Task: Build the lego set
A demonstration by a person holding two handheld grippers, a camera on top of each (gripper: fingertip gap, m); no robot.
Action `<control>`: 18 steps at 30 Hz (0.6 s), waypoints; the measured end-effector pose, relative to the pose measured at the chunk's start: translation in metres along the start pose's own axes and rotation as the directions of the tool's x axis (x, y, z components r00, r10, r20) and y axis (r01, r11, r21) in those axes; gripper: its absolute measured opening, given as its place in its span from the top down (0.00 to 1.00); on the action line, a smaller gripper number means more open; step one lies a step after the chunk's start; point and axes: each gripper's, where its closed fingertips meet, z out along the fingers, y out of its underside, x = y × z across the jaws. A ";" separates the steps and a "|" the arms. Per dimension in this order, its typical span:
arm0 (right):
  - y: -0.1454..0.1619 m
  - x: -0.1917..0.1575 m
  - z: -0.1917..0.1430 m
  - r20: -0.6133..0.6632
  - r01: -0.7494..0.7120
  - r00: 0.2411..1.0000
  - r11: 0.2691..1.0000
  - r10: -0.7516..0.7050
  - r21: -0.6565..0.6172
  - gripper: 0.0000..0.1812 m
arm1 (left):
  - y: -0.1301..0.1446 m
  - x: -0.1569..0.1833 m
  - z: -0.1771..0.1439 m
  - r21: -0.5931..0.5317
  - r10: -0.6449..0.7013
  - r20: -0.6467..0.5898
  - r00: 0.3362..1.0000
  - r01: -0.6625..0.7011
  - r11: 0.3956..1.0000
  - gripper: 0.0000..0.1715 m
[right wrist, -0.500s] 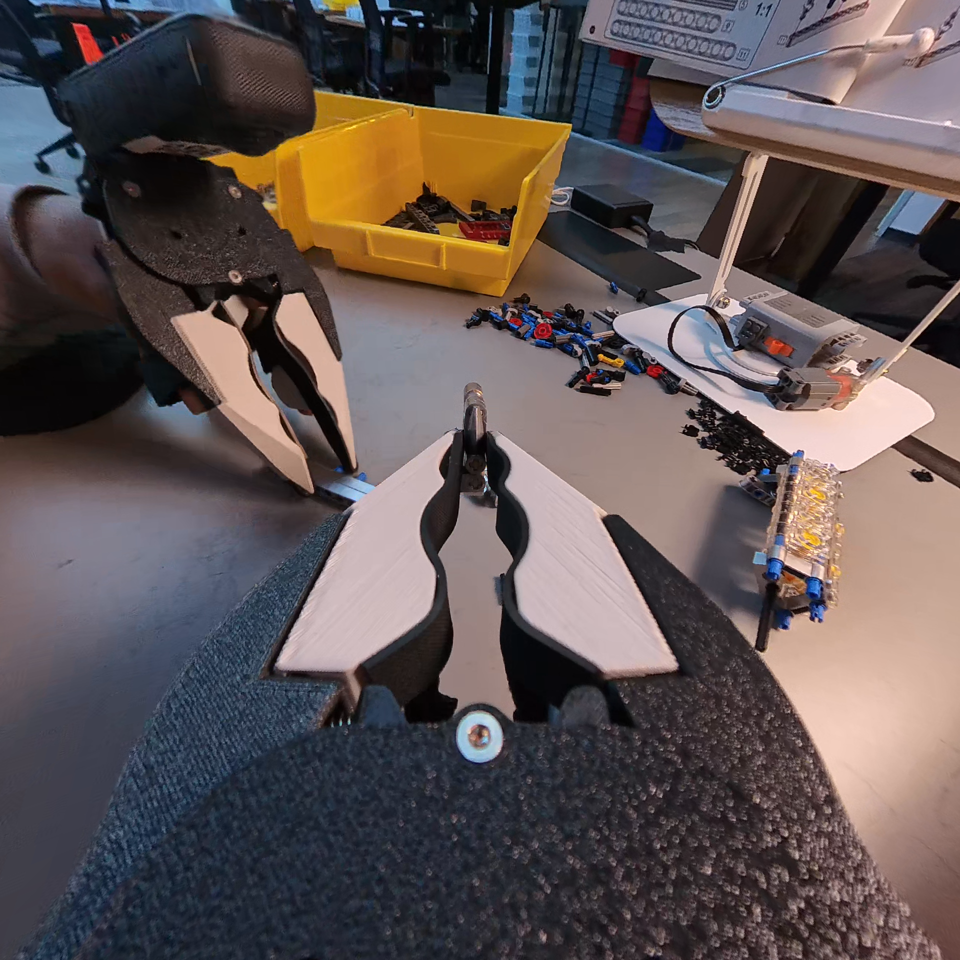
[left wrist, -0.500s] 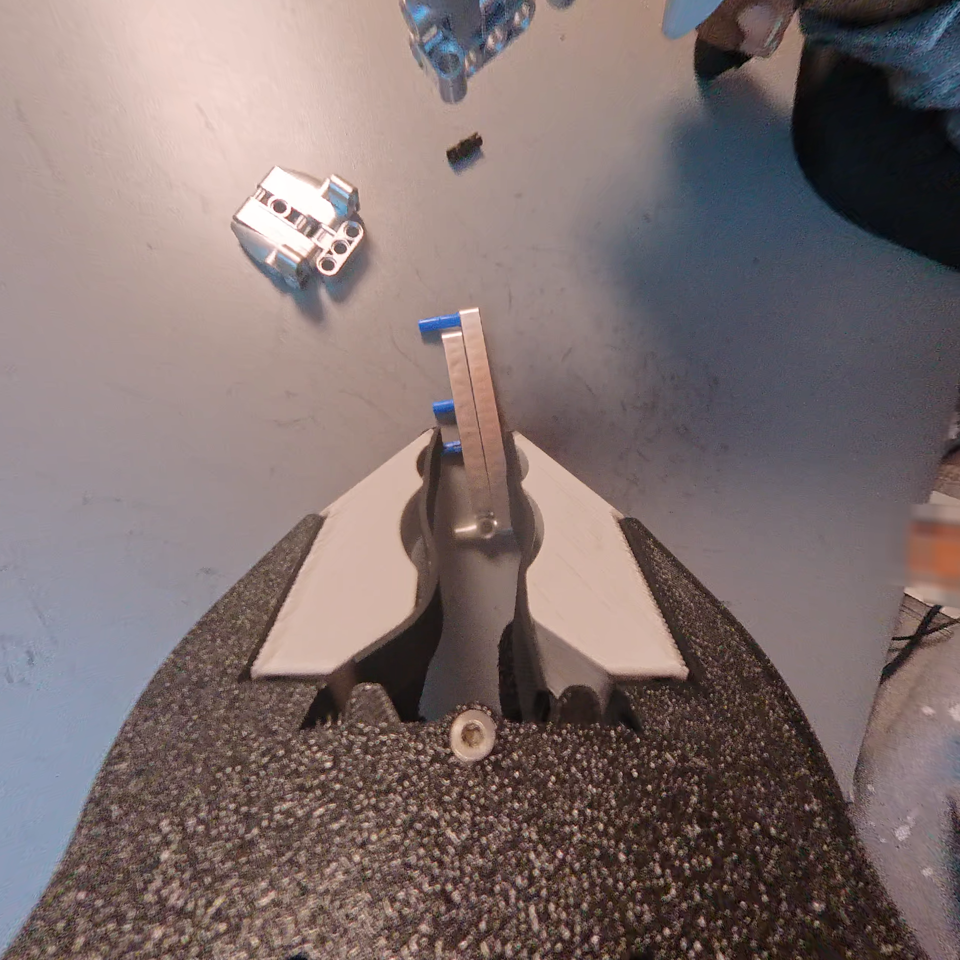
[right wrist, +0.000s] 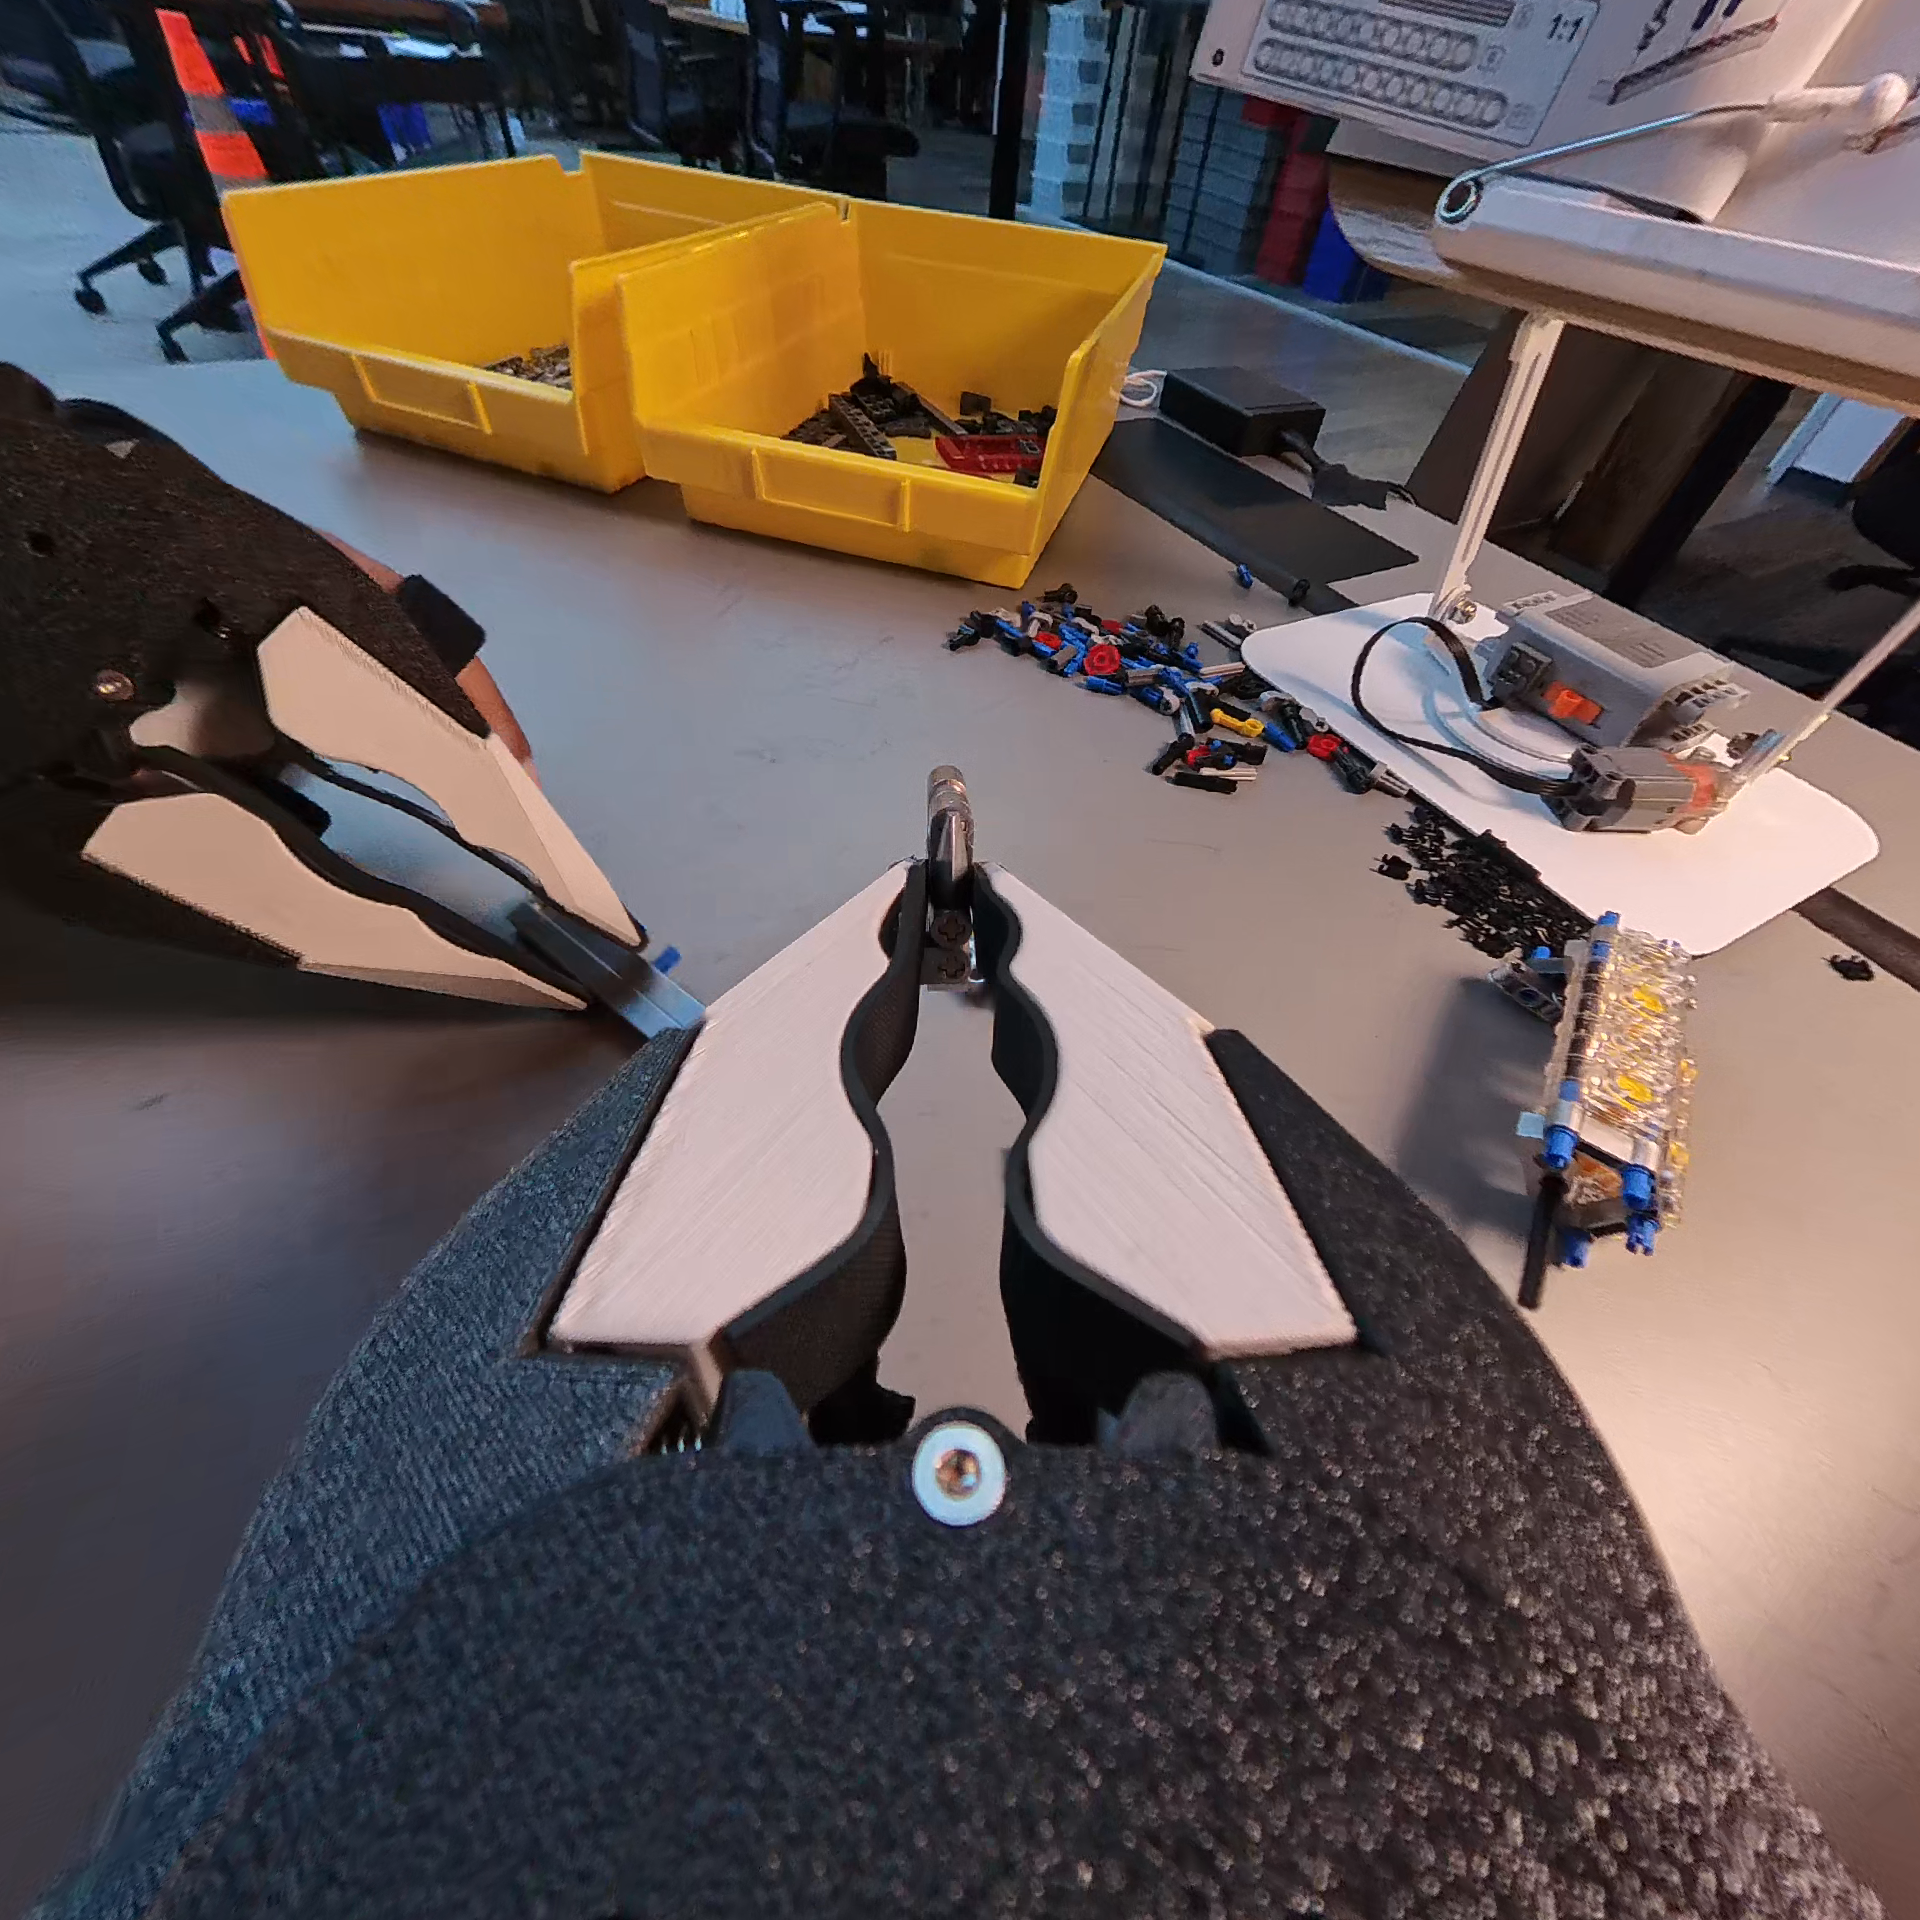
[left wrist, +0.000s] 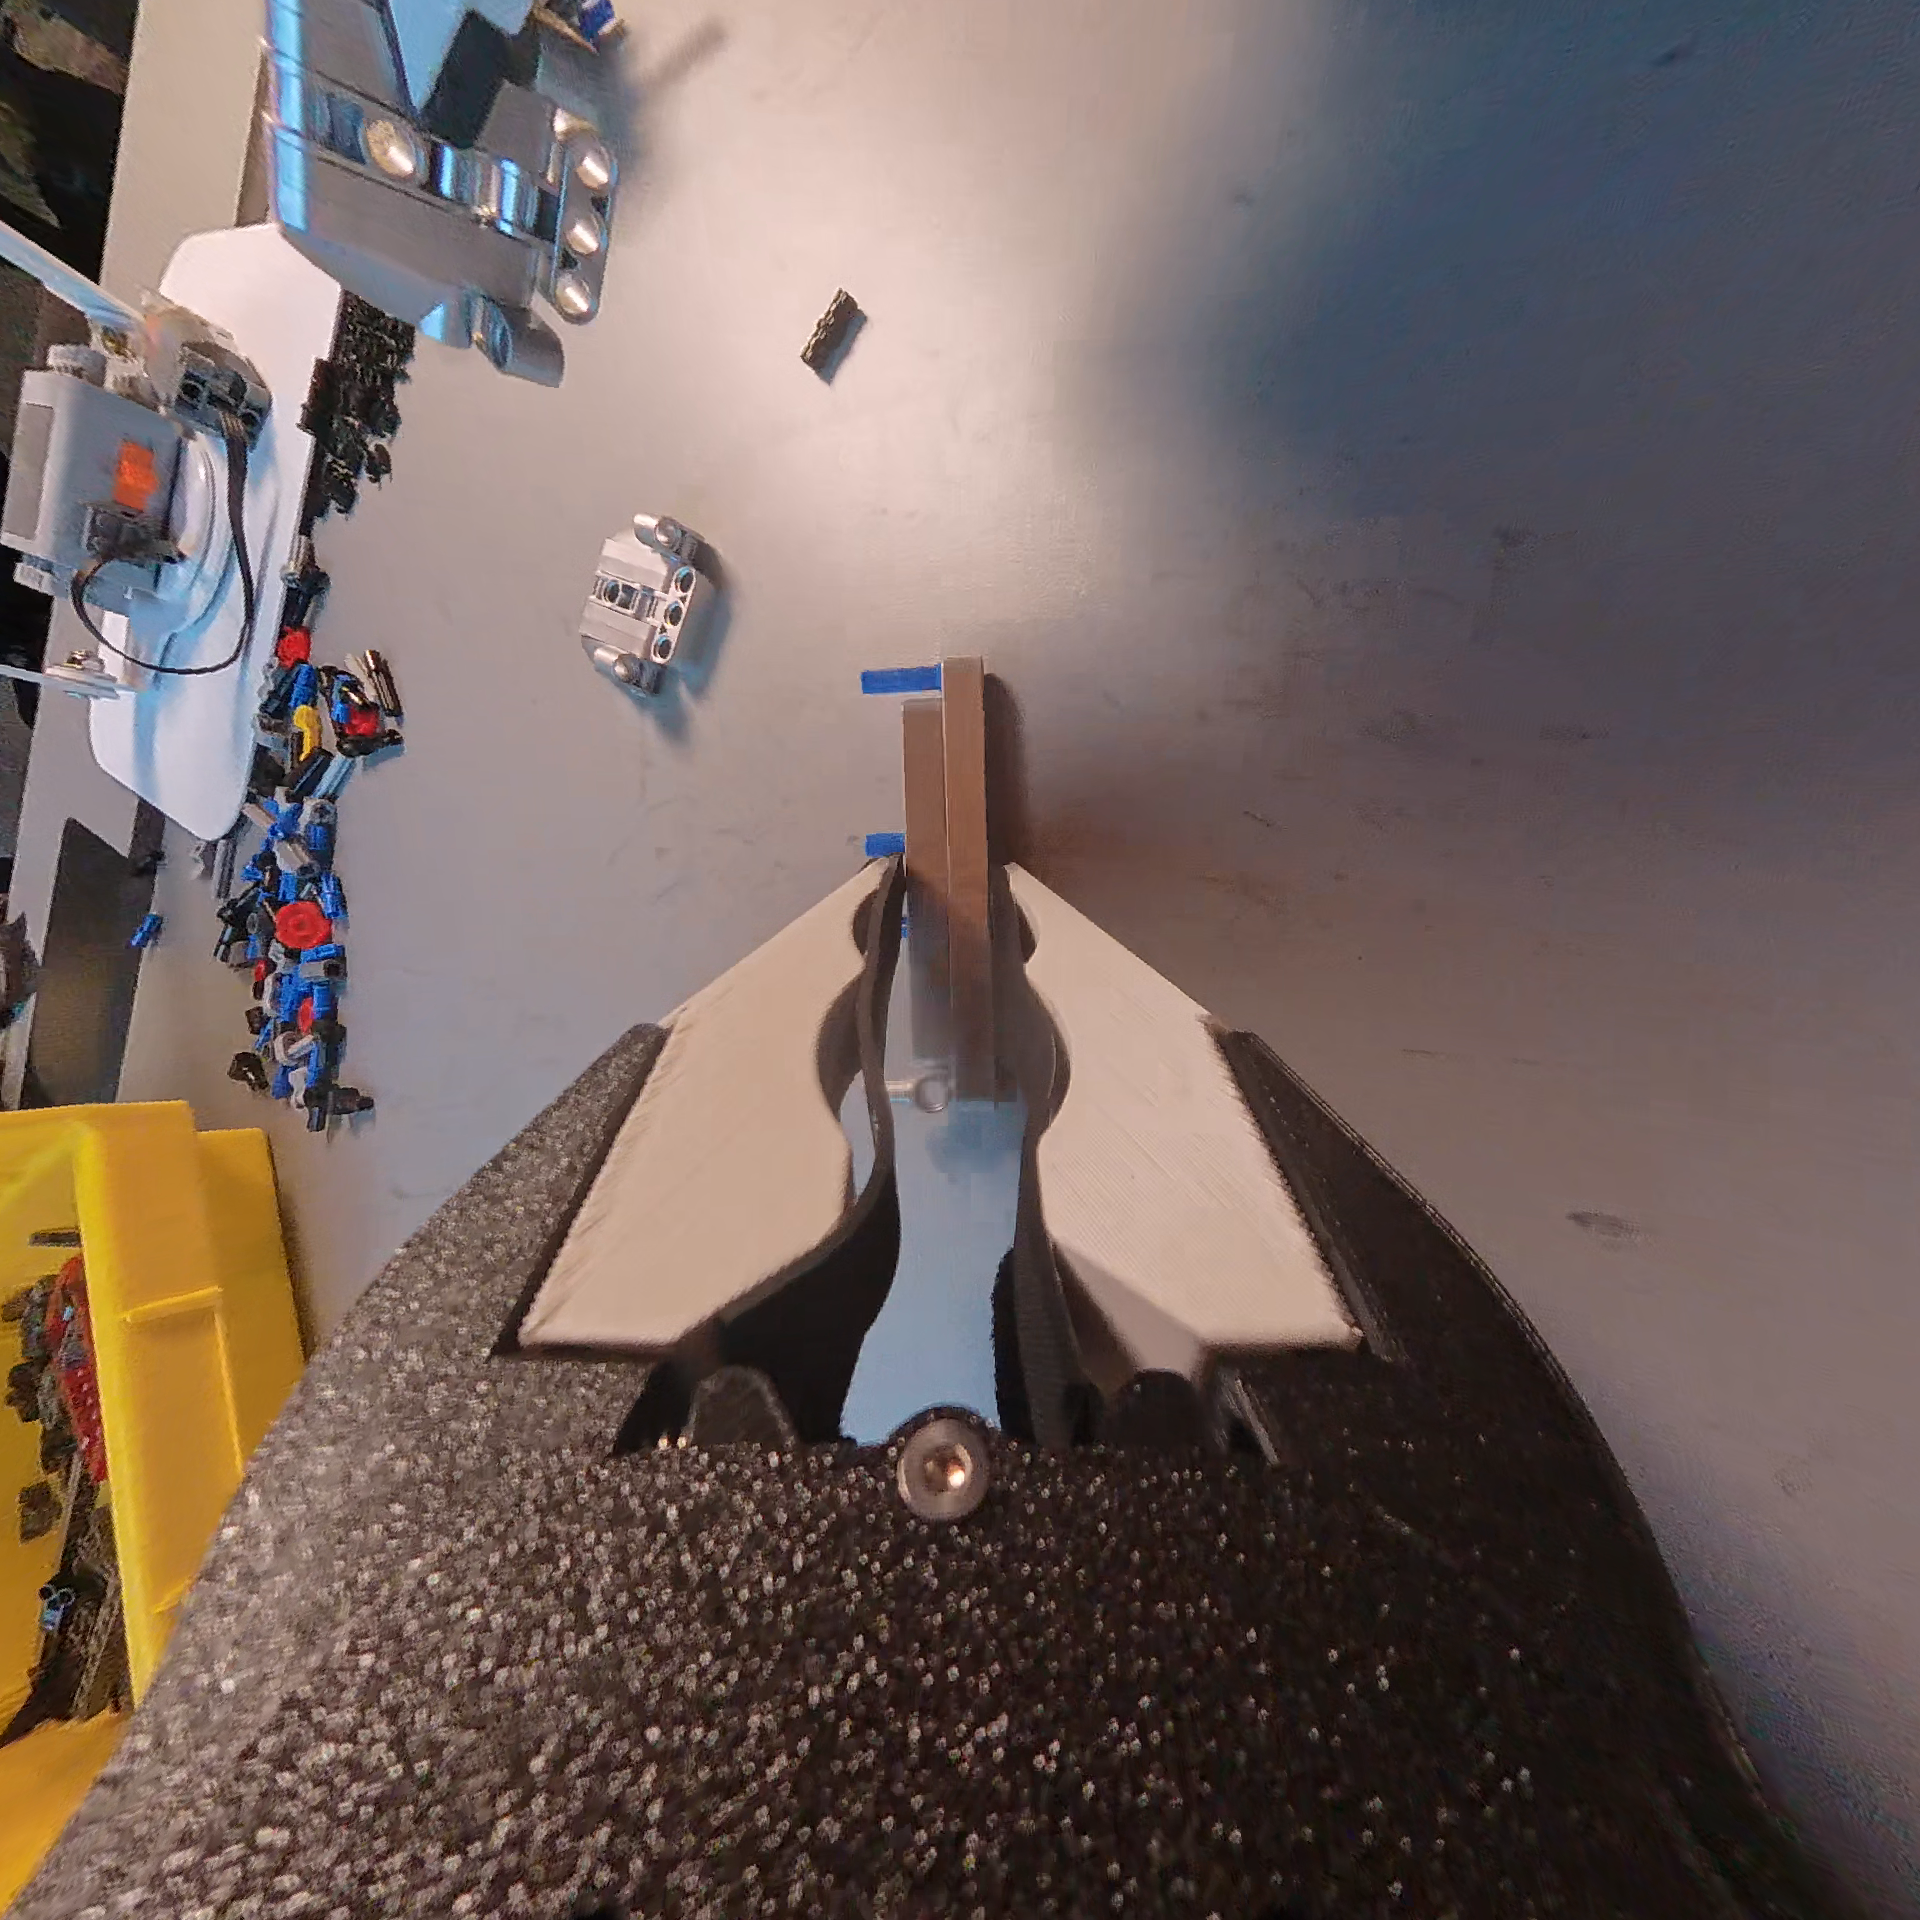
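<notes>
The left gripper (left wrist: 951,883) is clamped on a pair of grey beams (left wrist: 956,831) stacked side by side, their long axis running forward out of the tips, with blue pins (left wrist: 899,681) sticking out to the left. In the right wrist view this gripper (right wrist: 623,977) sits low at the left, the beams' end just above or perhaps touching the grey table (right wrist: 727,675); the angle does not settle which.

The right gripper (right wrist: 948,883) is closed on a small dark connector piece (right wrist: 948,831) whose metallic-looking tip stands up past the fingertips.

Risks, as a judgement: the beams are held only near one end, so a sideways knock against the table could lever them round in the grip or push a pin loose. The connector is gripped over a small area and could twist or pop out if pressed off-axis. The two grippers are near each other, so a careless swing could make them collide.

Farther off on the left gripper's left lie a small grey frame piece (left wrist: 646,603), a short black pin (left wrist: 833,330) and a larger grey assembly (left wrist: 447,197). To the right gripper's right stands a clear-and-yellow block assembly (right wrist: 1621,1081); beyond are a scatter of small parts (right wrist: 1143,675), a grey battery box (right wrist: 1600,665) on a white base, and two yellow bins (right wrist: 862,374).
</notes>
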 end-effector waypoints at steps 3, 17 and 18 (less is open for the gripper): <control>0.008 -0.014 0.003 0.077 0.002 0.997 0.999 0.002 -0.051 0.96 | -0.002 0.006 -0.004 0.048 0.022 0.010 1.000 -0.023 0.999 0.92; 0.044 -0.026 0.005 0.139 0.071 0.990 0.963 -0.035 -0.261 0.96 | 0.024 -0.009 -0.021 -0.056 -0.657 -0.389 0.646 0.695 0.717 0.88; 0.045 -0.025 0.005 0.136 0.071 0.990 0.962 -0.036 -0.262 0.96 | 0.025 -0.005 -0.019 -0.067 -0.643 -0.381 0.664 0.674 0.736 0.88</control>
